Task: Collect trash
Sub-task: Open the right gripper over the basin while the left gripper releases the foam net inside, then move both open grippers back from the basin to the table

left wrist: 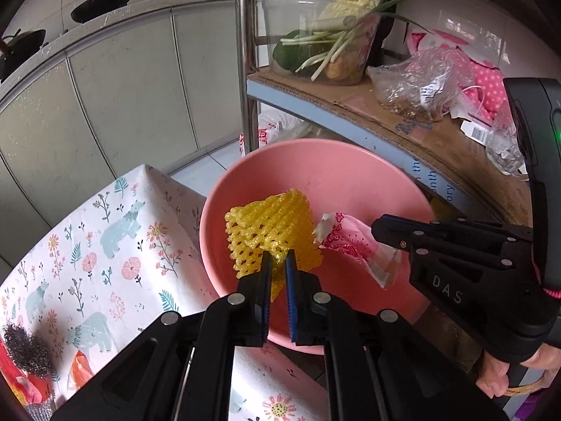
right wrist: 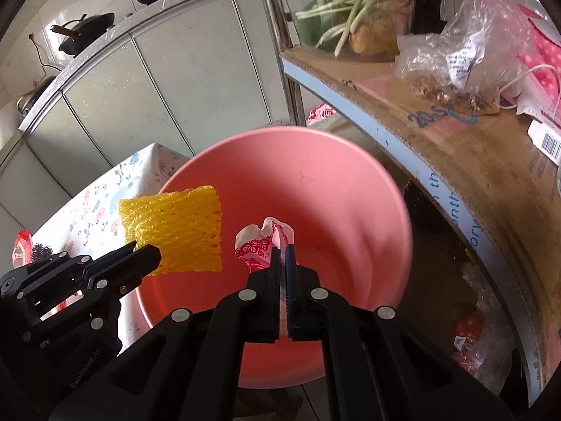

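A pink plastic basin (left wrist: 333, 182) (right wrist: 315, 182) stands on the floor between a table and a shelf. My left gripper (left wrist: 278, 258) (right wrist: 140, 251) is shut on a yellow foam fruit net (left wrist: 273, 224) (right wrist: 175, 224), which hangs over the basin's left rim. My right gripper (right wrist: 282, 249) (left wrist: 380, 228) is shut on a crumpled pink-and-white wrapper (right wrist: 256, 242) (left wrist: 347, 242), held over the inside of the basin. The two grippers are side by side, both pointing down into the basin. The inside of the basin that shows is bare.
The table with a floral cloth (left wrist: 105, 245) lies left of the basin, with a steel scourer (left wrist: 24, 351) and an orange wrapper (left wrist: 80, 368) on it. A cardboard-lined shelf (left wrist: 420, 129) with vegetables (left wrist: 326, 42) and a plastic bag (left wrist: 420, 77) overhangs the right. A metal post (left wrist: 247, 70) rises behind.
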`<state>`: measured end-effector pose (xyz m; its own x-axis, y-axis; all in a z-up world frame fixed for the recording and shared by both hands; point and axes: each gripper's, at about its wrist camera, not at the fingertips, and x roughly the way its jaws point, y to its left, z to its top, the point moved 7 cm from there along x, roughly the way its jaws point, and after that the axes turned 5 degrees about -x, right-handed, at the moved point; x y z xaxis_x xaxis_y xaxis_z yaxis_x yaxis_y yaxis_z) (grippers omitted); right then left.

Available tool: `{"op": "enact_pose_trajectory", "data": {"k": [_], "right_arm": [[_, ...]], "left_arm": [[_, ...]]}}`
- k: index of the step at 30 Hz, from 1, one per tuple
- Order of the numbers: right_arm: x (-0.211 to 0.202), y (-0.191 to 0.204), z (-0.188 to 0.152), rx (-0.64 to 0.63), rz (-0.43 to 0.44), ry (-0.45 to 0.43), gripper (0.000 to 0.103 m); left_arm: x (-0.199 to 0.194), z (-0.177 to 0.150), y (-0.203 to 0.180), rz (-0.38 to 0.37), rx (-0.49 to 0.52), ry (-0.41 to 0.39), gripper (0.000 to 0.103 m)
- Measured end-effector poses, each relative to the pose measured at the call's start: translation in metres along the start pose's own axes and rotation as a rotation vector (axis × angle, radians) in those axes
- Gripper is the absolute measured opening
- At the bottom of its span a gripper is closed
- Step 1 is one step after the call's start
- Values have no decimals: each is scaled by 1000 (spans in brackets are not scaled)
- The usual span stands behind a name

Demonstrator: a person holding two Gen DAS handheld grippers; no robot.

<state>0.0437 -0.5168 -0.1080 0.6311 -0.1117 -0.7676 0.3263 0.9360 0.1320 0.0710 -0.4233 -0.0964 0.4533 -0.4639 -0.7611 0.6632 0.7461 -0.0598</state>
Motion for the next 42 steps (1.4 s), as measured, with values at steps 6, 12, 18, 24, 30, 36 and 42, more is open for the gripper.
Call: {"op": "enact_pose_trajectory", "data": {"k": [6,12,18,24,30,36,42], "right_arm": [[6,0,-3,0,-20,17,3],[3,0,-4,-3,-24,19,3],[-3,3,-5,-9,-12,9,8],[-17,8,-4,-18,-1,-19,31],[-32,15,-3,-30,4,-45,31],[-48,26,-4,-50,20,-65,31],[-61,41,-4,-76,37,-86,31]], "left_arm": [[2,-1,2,3,-16,-3,13],[-6,1,7,4,-54,-18,31],[-23,3,8,11,-67,-49,38],[-44,5,6,22,-66,-82,45],[-65,4,5,36,-69,-106,49],[-87,1,8,60,-83,-126,50],[-111,-3,12,77,-94,-154,50]]}}
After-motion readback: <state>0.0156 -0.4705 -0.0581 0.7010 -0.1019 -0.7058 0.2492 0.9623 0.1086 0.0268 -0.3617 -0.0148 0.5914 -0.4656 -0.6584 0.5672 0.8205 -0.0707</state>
